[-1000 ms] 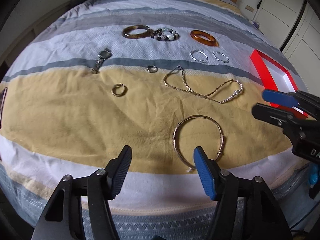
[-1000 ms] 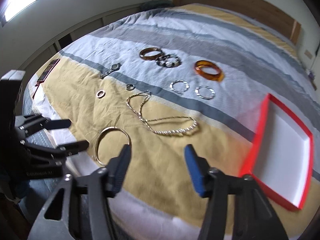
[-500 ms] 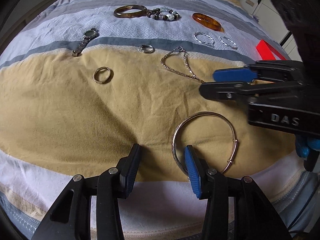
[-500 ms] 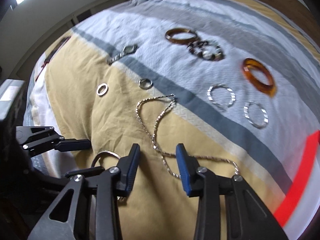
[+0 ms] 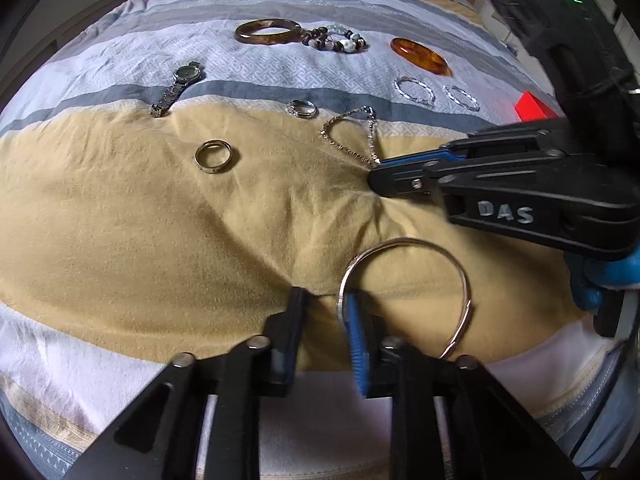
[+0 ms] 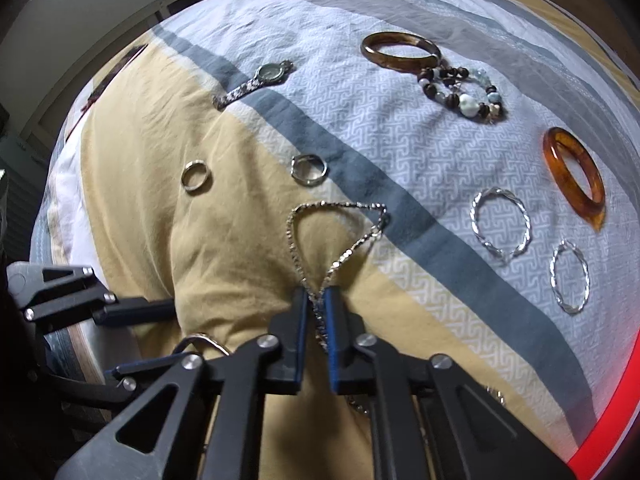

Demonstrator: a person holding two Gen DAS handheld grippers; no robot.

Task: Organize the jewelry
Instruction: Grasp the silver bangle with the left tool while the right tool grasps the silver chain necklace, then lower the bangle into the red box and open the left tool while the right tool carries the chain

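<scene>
Jewelry lies spread on a striped bedspread. My right gripper [image 6: 316,300] is pressed onto the fabric and shut on the silver chain necklace [image 6: 300,232], whose loop runs ahead of the fingertips; it also shows in the left wrist view [image 5: 384,176]. My left gripper [image 5: 326,304] is partly closed, its jaws astride the left rim of the thin silver bangle [image 5: 404,244] without clamping it. A red box edge [image 6: 612,432] shows at the lower right.
On the bedspread lie a watch [image 5: 176,86], two rings [image 5: 214,156] [image 5: 302,108], a brown bangle [image 5: 268,32], a beaded bracelet [image 5: 336,40], an amber bangle [image 5: 420,56] and two twisted silver hoops [image 6: 500,224] [image 6: 570,276].
Both grippers came down onto the bed and narrowed. The right one closed on the chain necklace. The left one moved onto the silver bangle's rim.
</scene>
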